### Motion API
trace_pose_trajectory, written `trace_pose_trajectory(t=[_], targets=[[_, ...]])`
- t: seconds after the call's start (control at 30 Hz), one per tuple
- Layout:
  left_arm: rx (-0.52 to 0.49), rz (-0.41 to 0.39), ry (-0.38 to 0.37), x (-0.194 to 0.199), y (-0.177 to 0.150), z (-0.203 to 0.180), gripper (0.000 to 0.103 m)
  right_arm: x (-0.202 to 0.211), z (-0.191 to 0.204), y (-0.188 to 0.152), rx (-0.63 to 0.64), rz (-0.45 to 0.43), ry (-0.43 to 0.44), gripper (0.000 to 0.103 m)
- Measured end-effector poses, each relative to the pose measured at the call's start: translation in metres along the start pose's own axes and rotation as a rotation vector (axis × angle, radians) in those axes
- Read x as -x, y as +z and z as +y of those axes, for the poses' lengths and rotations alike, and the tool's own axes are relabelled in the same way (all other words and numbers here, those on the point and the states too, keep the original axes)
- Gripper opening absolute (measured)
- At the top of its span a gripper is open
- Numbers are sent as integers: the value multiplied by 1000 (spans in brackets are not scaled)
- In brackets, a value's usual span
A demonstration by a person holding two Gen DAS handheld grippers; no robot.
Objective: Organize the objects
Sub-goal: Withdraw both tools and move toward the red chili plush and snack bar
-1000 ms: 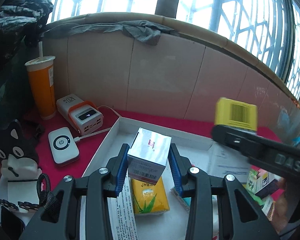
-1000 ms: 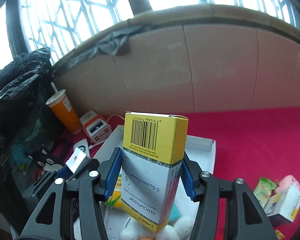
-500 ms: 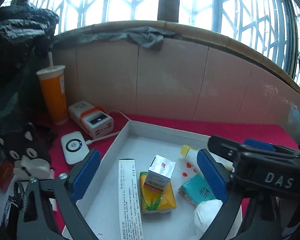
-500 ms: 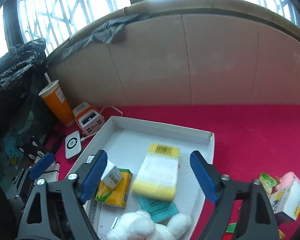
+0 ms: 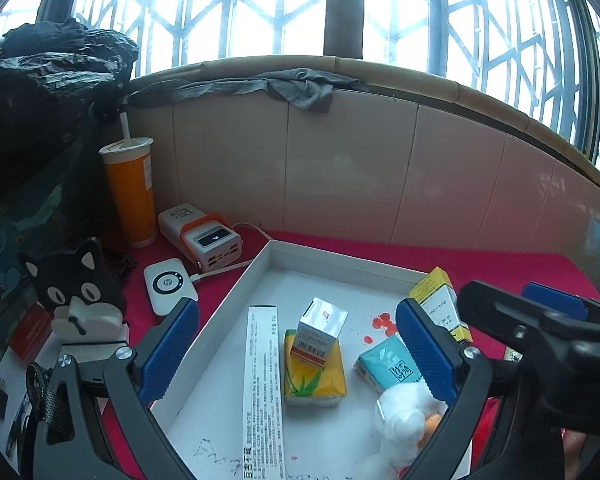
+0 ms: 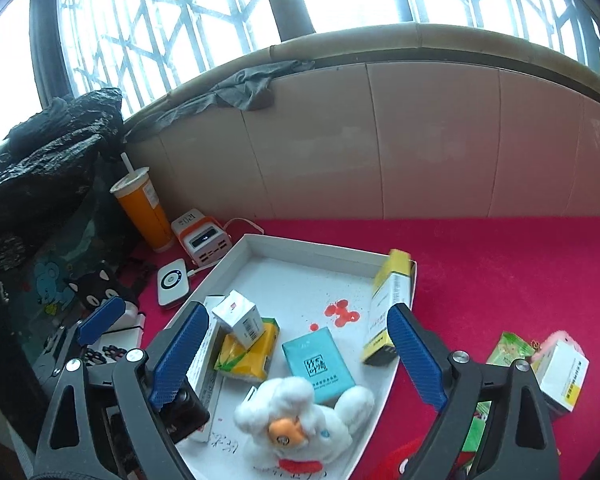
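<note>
The red cloth spreads under everything, and on it sits my white tray. In the tray lies a plush toy at the near end, a long white box along the left side, a yellow box leaning on the right wall, a yellow tissue pack with a small silver box resting on top, and a teal pack beside it. My left claw hangs wide apart above the silver box, gripping nothing. My right claw is spreading wider, its blue pads clear of every item, nothing between them but air over the tray.
</note>
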State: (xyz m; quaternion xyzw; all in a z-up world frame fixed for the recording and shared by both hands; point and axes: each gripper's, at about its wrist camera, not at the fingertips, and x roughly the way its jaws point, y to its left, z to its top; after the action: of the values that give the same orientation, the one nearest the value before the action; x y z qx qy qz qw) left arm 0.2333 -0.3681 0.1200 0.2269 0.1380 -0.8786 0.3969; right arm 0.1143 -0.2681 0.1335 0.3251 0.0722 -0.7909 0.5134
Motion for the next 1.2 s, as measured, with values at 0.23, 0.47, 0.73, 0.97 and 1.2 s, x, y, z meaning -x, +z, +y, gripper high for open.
trace_pose_trajectory(t=[0.23, 0.47, 0.73, 0.97, 1.2], targets=[[-1, -3, -7, 14, -11, -7, 98, 26, -18, -18, -20, -29, -11, 95], [-4, -10, -66, 31, -23, -27, 98, 49, -59, -44, -73, -49, -72, 96], [-94, 26, -149, 35, -39, -67, 98, 68, -106, -65, -141, -64, -158, 96], [-220, 91, -227, 29, -58, -105, 98, 83, -146, -82, -190, -64, -220, 96], [-380, 148, -270, 24, -78, -142, 99, 86, -183, -109, -201, -16, -286, 96]])
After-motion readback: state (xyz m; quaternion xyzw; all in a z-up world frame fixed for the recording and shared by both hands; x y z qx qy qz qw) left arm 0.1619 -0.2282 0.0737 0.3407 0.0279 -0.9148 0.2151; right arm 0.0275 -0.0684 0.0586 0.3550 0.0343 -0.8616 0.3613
